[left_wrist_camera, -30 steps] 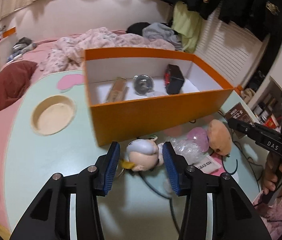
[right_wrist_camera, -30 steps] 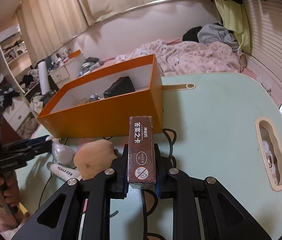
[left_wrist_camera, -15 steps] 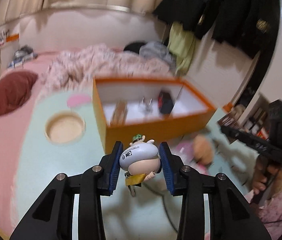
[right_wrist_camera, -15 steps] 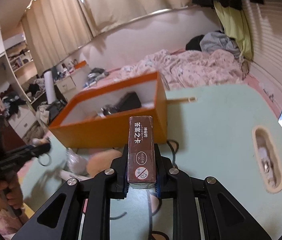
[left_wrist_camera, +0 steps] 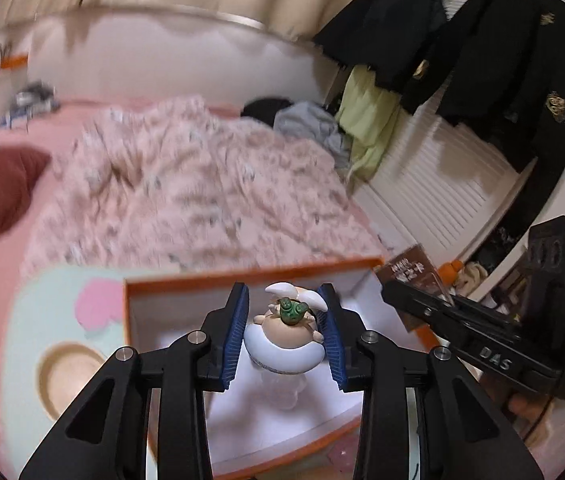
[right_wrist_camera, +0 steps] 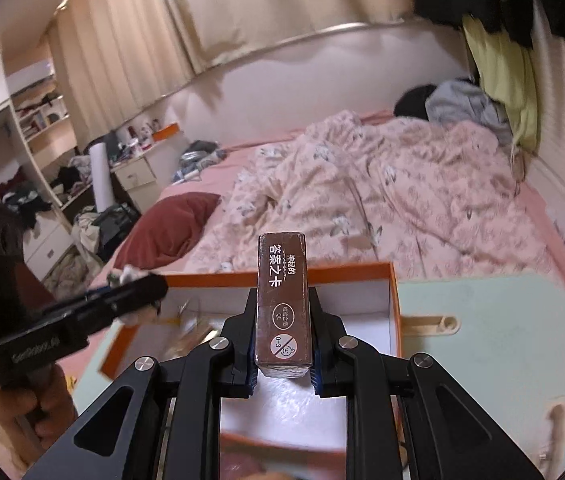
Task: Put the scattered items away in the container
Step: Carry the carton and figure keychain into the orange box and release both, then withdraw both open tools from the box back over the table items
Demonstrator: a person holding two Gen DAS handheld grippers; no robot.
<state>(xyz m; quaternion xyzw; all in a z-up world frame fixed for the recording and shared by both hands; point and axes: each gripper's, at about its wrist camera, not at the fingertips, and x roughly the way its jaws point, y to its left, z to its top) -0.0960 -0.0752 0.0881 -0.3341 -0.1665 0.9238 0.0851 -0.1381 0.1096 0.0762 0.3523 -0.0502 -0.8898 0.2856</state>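
Both loads have come up off the mint-green worktop [right_wrist_camera: 482, 320] and now hang over the orange container [left_wrist_camera: 250, 276], which a second ago lay ahead of each gripper and now sits right beneath them; by my reading only the release is left. The container is a rigid card box, orange outside with a smooth white lining. The right gripper [right_wrist_camera: 282, 360] is clamped narrow on a brown card box [right_wrist_camera: 282, 300], a glossy slab with white print, standing on end above the box's right half. The left gripper [left_wrist_camera: 282, 334] pinches a small figurine [left_wrist_camera: 282, 340] between ribbed blue pads, hard smooth plastic, rounded white and peach
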